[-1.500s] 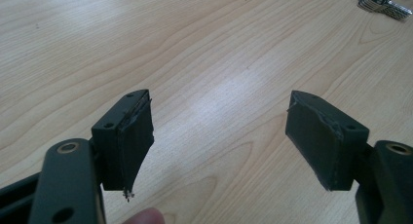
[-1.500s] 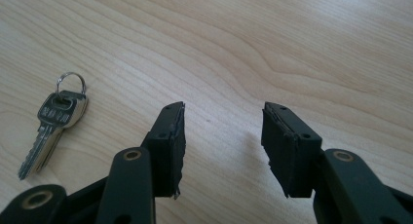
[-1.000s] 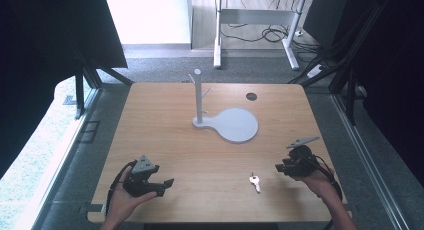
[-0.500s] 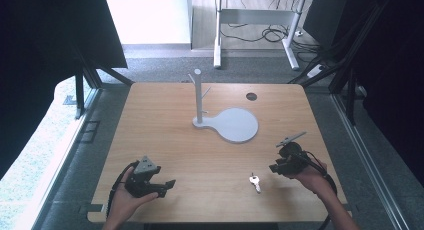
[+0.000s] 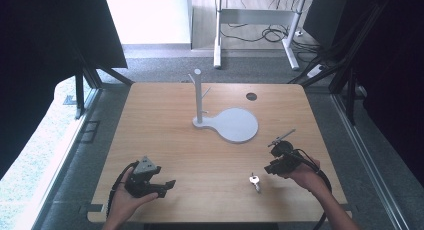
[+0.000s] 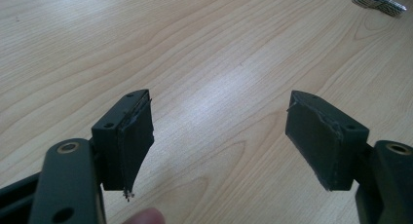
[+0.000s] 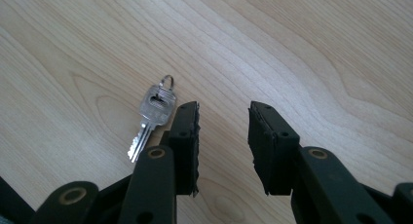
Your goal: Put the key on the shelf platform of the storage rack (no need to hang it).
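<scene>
Right fingers: my right gripper (image 7: 223,136) has its jaws parted to a middling gap with bare wood between them; they have just been closing, on nothing. In the high view it sits at the lower right (image 5: 278,162).

Left fingers: my left gripper (image 6: 219,136) stands wide apart, nothing between the pads, resting at the lower left of the high view (image 5: 150,182).

Key, place: key (image 7: 152,118) lies flat on the table, just left of my right gripper's left jaw in the right gripper view, not touching it; lower centre-right in the high view (image 5: 255,181). It also glints at the top right corner of the left gripper view (image 6: 379,0).

Key, handling: I judge it light, stiff, thin metal, slippery and lying flush with the wood (little edge to catch). It has a small ring at its head.

Where to hold: I would pinch the broad head across its flat edges, or catch the ring end, since the blade is narrow and would likely skate away.

Around: a grey stand (image 5: 199,97) with pegs rises from a round grey base (image 5: 236,125) at mid-table, well apart from the key; a dark hole (image 5: 251,96) lies in the table (image 5: 160,130) beyond it.

In the way: nothing between my right jaws and the key; only the hard tabletop, which the pads could scrape.
</scene>
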{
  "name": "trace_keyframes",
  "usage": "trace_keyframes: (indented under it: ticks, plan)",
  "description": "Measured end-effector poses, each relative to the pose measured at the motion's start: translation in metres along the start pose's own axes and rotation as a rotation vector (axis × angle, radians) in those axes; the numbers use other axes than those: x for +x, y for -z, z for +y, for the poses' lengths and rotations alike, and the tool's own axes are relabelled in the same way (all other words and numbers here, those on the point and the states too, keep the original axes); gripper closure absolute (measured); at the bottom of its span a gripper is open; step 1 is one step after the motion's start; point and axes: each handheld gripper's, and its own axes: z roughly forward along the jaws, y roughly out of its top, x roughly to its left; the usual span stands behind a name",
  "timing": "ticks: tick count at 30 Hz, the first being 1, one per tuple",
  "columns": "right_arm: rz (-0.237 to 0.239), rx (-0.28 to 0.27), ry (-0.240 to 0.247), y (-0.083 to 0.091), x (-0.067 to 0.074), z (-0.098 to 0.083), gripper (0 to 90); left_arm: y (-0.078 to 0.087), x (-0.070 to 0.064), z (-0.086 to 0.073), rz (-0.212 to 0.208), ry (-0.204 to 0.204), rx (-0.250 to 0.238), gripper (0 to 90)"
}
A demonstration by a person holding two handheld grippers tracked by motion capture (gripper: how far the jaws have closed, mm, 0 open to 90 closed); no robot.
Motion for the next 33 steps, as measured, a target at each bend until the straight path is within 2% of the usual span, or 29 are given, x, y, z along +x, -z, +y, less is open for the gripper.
trace_keyframes:
  ticks: [14, 33]
  plan:
    - [0.026, 0.032, 0.031, -0.009, 0.018, 0.021, 66.9, 0.002, 0.000, 0.000, 0.001, 0.002, -0.005, 25.9]
    - [0.056, 0.106, 0.042, -0.035, 0.028, 0.030, 71.6, 0.002, 0.001, -0.001, 0.000, 0.001, -0.004, 25.9]
